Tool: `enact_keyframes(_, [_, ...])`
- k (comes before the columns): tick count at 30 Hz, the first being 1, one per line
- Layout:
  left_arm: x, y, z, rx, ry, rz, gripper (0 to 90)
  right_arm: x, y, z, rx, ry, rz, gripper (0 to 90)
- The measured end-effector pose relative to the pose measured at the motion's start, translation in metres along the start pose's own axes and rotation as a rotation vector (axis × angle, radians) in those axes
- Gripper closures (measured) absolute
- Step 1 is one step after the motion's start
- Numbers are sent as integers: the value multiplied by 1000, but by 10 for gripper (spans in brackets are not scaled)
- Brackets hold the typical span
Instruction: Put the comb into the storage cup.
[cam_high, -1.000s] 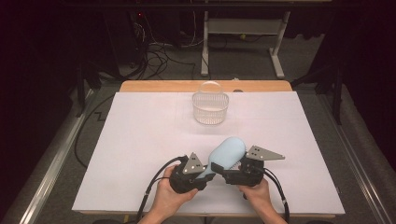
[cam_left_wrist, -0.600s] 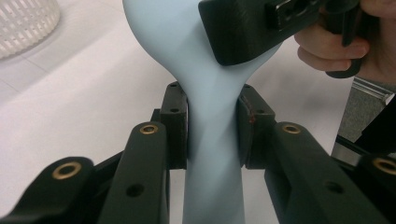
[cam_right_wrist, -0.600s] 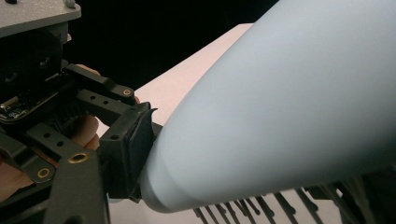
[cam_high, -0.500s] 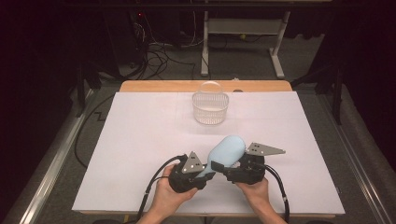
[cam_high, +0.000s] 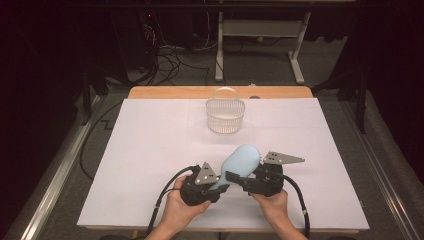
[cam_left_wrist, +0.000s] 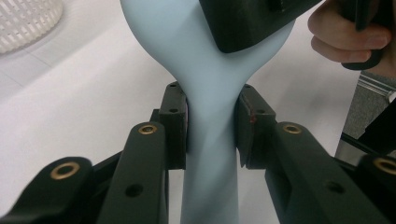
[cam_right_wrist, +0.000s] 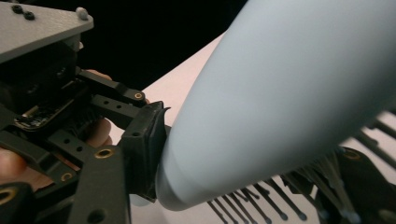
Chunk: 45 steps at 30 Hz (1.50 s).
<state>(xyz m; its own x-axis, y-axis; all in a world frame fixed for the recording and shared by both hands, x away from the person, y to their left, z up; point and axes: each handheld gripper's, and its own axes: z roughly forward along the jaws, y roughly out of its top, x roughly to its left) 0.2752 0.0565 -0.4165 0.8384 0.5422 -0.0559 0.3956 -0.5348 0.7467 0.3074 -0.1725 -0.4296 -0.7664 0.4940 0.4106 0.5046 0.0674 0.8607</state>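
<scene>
A light blue hairbrush (cam_high: 243, 158) is held just above the white table, its head pointing away from the person. My left gripper (cam_high: 219, 183) is shut on its narrow handle (cam_left_wrist: 211, 140), one pad on each side. My right gripper (cam_high: 239, 175) comes in from the right across the head. Its jaws have just been closing with the head (cam_right_wrist: 289, 93) between them. One pad (cam_right_wrist: 148, 149) presses on the smooth back, and the other jaw sits among the dark bristles (cam_right_wrist: 280, 205). A jaw of the right gripper (cam_left_wrist: 243, 23) lies over the head in the left gripper view.
A white mesh basket (cam_high: 225, 116) stands toward the far middle of the table, also seen as the basket (cam_left_wrist: 23, 21) at upper left. White paper (cam_high: 150, 150) covers the tabletop; a wooden edge (cam_high: 175, 92) runs along the back. Cables trail from both grippers toward the person.
The right gripper's jaws have narrowed onto the brush head. Both hands and the brush have stayed nearly where they were.
</scene>
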Motion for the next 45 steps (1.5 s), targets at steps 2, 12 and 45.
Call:
enact_keyframes(2, [0, 0, 0, -3, 0, -2, 681, 0, 0, -1, -3, 8, 2, 441])
enact_keyframes(12, [1, 0, -2, -15, -16, -15, 670, 1, 3, -2, 0, 55, 15, 521])
enact_keyframes(45, [7, -3, -9, -84, -1, -63, 304, -1, 10, -9, 23, 26, -6, 557])
